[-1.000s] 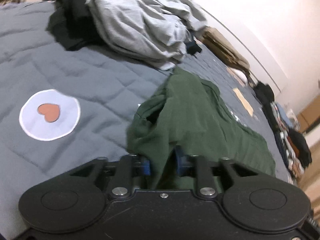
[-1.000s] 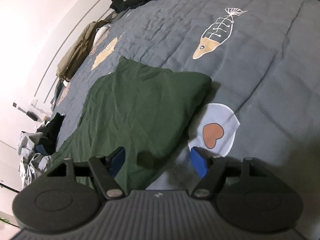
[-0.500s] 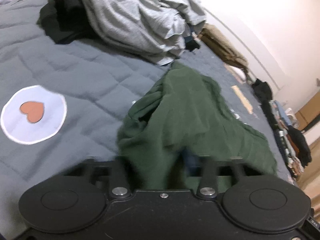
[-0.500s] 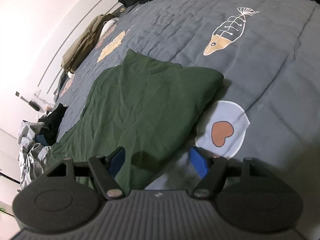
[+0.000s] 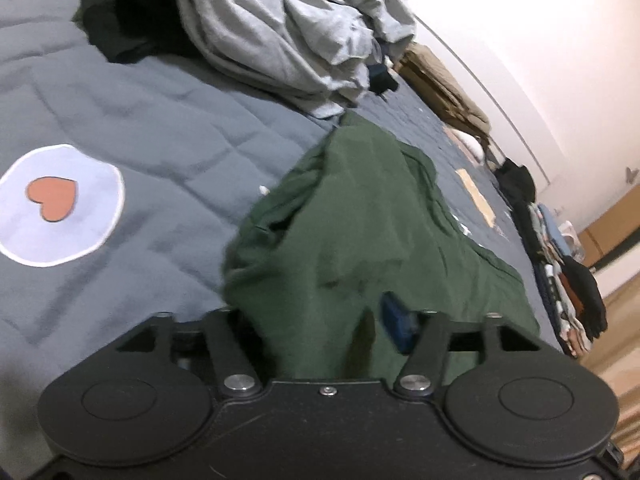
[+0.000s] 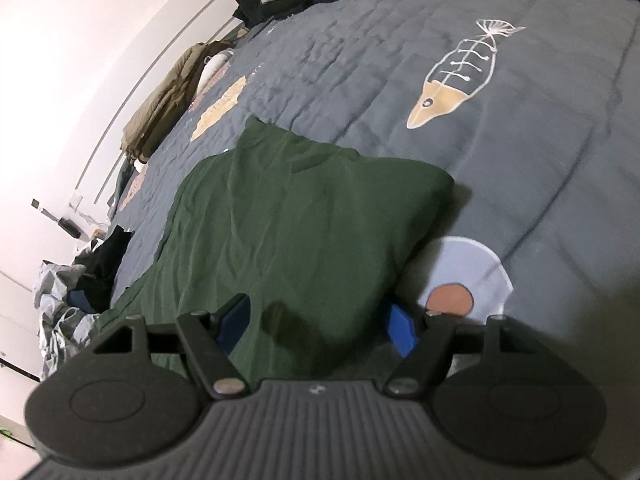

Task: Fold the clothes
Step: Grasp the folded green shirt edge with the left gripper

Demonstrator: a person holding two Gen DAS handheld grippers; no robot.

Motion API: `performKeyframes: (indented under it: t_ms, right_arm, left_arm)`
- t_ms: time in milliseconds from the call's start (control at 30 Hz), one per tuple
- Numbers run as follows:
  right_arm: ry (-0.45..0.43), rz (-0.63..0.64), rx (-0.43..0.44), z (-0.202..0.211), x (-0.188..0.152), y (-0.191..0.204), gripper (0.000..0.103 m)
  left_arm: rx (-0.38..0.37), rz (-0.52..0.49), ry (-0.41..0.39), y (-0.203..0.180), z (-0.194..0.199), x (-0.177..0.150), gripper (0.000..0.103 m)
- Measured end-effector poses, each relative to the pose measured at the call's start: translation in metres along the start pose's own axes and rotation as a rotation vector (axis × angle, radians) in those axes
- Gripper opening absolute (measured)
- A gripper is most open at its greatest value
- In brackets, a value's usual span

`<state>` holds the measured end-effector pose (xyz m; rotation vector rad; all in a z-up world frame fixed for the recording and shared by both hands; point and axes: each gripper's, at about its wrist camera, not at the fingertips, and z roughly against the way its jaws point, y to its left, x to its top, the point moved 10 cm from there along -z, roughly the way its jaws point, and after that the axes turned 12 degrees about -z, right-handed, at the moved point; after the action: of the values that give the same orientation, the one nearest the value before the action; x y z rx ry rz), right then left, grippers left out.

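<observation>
A: Left wrist view first. Left gripper point(image 5: 320, 320) low over the grey quilt point(image 5: 168, 120). Jaws opening right now; green garment point(image 5: 360, 220) bunched up between them, draped over the near-left finger. The blue pad point(image 5: 396, 322) on the other side shows clear of the cloth, so I log it as released, not pinching.

B: Where does the garment sit?

A: Mid-bed, a rumpled ridge running away from the gripper. Heart patch point(image 5: 52, 204) well off to its left. Grey clothes heap point(image 5: 288, 32) beyond it, dark items beside that heap. Folded stack point(image 5: 560, 248) along the far right edge of the bed.

B: Right wrist view?

A: Right gripper point(image 6: 316, 324) spread wide, nothing clamped. The garment point(image 6: 288, 232) lies flatter from this side, with its near hem between the fingers; the left pad point(image 6: 234, 320) is over the cloth, the right pad point(image 6: 400, 330) at its edge. Folded corner close to the heart patch point(image 6: 468, 280). Fish print point(image 6: 456, 80) further off on the quilt point(image 6: 540, 184).

B: Step in hand, your read?

A: Looks like letting go after laying one side over. My judgement: to do it well, let the left jaws finish opening before lifting, and draw back along the fold rather than across it, so the draped cloth slides off the finger instead of being dragged. The ridge on the left side probably wants smoothing before the next fold. Risk: fabric snagging on the hidden finger.
</observation>
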<state>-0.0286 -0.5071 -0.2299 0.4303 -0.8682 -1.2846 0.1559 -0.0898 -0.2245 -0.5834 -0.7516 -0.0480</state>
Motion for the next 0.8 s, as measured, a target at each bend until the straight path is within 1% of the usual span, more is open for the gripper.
performKeyframes:
  t_ms: [33,133,200,267,333,367,467,567,700,800]
  right_arm:
    - [-0.001,0.007,0.001,-0.001,0.0,0.0,0.074]
    - [0.0,0.017,0.008,-0.002,-0.001,0.001,0.077]
    - [0.005,0.012,0.018,-0.002,0.0,0.001,0.08]
    - [0.015,-0.003,0.028,-0.003,0.001,0.001,0.082]
    - [0.025,-0.016,0.035,-0.004,0.002,0.0,0.083]
    - [0.024,-0.021,0.038,-0.004,0.002,0.0,0.083]
    - [0.022,-0.032,0.047,-0.005,0.003,-0.001,0.083]
    - [0.009,-0.024,0.043,-0.005,0.002,0.0,0.083]
    - [0.009,-0.027,0.044,-0.006,0.003,-0.001,0.084]
    - [0.018,-0.023,0.049,-0.007,0.003,0.0,0.087]
  left_arm:
    - [-0.005,-0.017,0.003,-0.003,-0.001,-0.001,0.075]
    - [0.002,-0.078,0.011,-0.008,-0.003,-0.004,0.081]
    - [-0.003,-0.085,0.01,-0.009,-0.004,-0.005,0.082]
    - [-0.01,-0.062,0.012,-0.008,-0.003,-0.005,0.083]
    - [-0.028,-0.054,0.025,-0.008,-0.005,-0.004,0.09]
    - [-0.04,-0.053,0.035,-0.009,-0.005,-0.003,0.091]
    - [-0.048,-0.043,0.044,-0.009,-0.005,-0.003,0.091]
    - [-0.054,-0.013,0.026,-0.007,-0.004,-0.003,0.091]
    - [-0.067,0.004,-0.007,-0.008,-0.003,-0.003,0.098]
    - [-0.065,-0.039,-0.007,-0.013,-0.004,-0.005,0.101]
